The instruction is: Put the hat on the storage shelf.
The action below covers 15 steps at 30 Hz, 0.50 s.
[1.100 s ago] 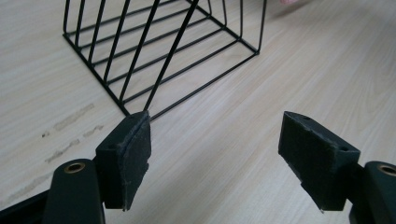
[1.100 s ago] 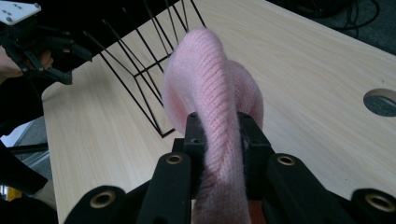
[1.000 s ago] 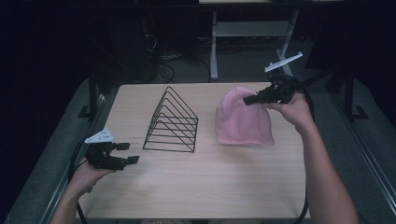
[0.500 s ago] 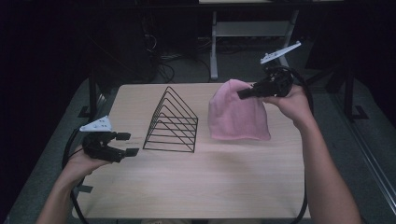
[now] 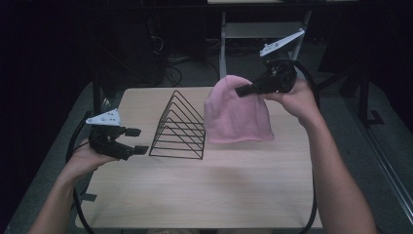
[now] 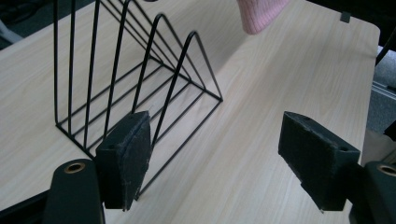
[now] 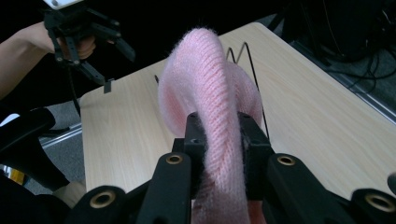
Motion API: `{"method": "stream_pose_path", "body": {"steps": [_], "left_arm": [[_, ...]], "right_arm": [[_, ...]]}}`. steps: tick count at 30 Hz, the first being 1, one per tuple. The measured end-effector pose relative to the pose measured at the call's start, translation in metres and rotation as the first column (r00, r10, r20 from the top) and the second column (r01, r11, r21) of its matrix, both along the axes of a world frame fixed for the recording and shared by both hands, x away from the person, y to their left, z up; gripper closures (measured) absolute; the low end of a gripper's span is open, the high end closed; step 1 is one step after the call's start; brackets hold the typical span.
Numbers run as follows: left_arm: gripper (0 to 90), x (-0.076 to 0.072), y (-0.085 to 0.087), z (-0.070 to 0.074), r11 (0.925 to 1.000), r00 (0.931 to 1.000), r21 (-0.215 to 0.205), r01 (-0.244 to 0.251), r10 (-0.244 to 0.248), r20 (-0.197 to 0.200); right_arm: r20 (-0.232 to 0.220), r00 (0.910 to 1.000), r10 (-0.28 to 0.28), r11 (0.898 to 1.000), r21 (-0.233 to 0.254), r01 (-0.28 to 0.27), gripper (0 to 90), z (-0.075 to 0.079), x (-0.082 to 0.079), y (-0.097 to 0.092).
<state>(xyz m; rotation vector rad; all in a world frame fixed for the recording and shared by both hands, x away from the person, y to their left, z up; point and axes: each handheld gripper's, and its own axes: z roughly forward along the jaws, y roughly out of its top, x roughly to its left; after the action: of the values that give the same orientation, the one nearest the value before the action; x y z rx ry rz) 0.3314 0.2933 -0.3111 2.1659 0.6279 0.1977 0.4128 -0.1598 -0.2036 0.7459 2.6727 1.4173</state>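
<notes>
A pink knit beanie [image 5: 237, 114] hangs above the far right of the wooden table [image 5: 195, 195], pinched at its crown by my right gripper [image 5: 242, 90]. The knit [image 7: 210, 88] bunches between that gripper's two black pads, right gripper [image 7: 218, 135] shut on it. A black wire rack [image 5: 181, 127] of triangular loops stands at the table's middle left; its near end [image 6: 140, 79] shows in the left gripper view. My left gripper [image 5: 136, 141] hovers off the rack's left side, jaws wide apart and empty, left gripper [image 6: 217, 154].
A white metal stand [image 5: 229, 29] and cables [image 5: 170, 53] lie on the dark floor beyond the table. Bare tabletop runs in front of the rack and hat. The gripper cables trail down both table sides.
The right gripper rose and drew the beanie up off the table, shifting it left toward the rack. The left gripper also rose beside the rack, still open.
</notes>
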Motion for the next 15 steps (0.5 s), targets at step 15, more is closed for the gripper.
{"method": "stream_pose_path", "body": {"steps": [15], "left_arm": [[25.5, 0.015, -0.023, 0.013, 0.9979, 0.998, 0.018, 0.062, -0.062, -0.01]], "right_arm": [[0.041, 0.995, 0.091, 0.996, 0.016, -0.092, 76.7, 0.023, -0.004, 0.032]]}}
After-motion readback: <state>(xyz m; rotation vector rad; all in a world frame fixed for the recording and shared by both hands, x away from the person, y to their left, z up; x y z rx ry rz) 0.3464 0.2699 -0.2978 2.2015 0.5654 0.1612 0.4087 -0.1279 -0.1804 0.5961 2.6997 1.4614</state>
